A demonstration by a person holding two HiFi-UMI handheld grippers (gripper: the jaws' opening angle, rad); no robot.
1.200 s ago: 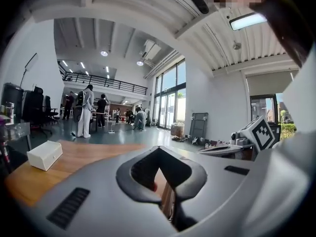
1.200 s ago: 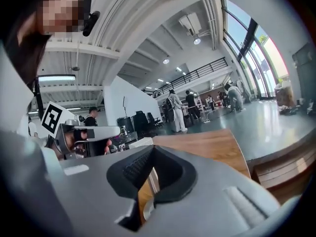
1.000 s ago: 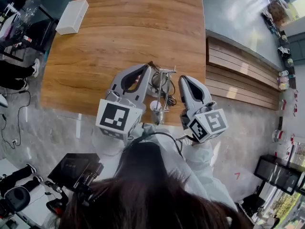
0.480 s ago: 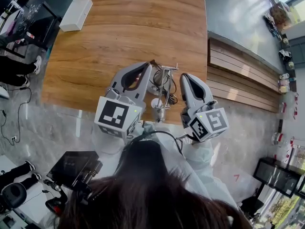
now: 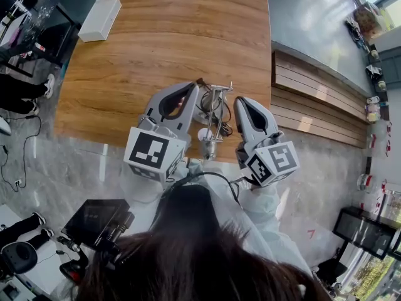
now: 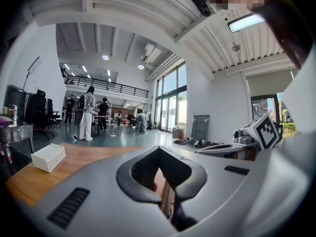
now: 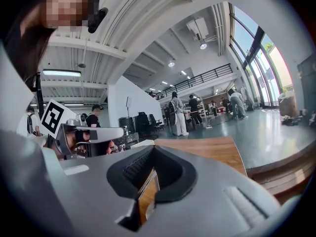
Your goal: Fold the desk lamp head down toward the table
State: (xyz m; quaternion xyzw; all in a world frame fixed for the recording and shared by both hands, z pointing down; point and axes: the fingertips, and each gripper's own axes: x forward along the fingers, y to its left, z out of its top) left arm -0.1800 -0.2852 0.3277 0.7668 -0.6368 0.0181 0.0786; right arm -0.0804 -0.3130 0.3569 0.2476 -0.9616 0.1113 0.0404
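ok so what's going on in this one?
A person holds two tools above the near edge of a wooden table. The left hand-held gripper and the right hand-held gripper sit on either side of a small desk lamp, both shut with nothing between their jaws. Neither grips the lamp, so the fold looks not yet started.

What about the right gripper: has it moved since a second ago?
No. The right gripper stays just right of the desk lamp, over the table's near edge, as before.

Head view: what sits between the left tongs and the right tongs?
The desk lamp stands between the left tongs and the right tongs, near the wooden table's front edge. The head view shows it.
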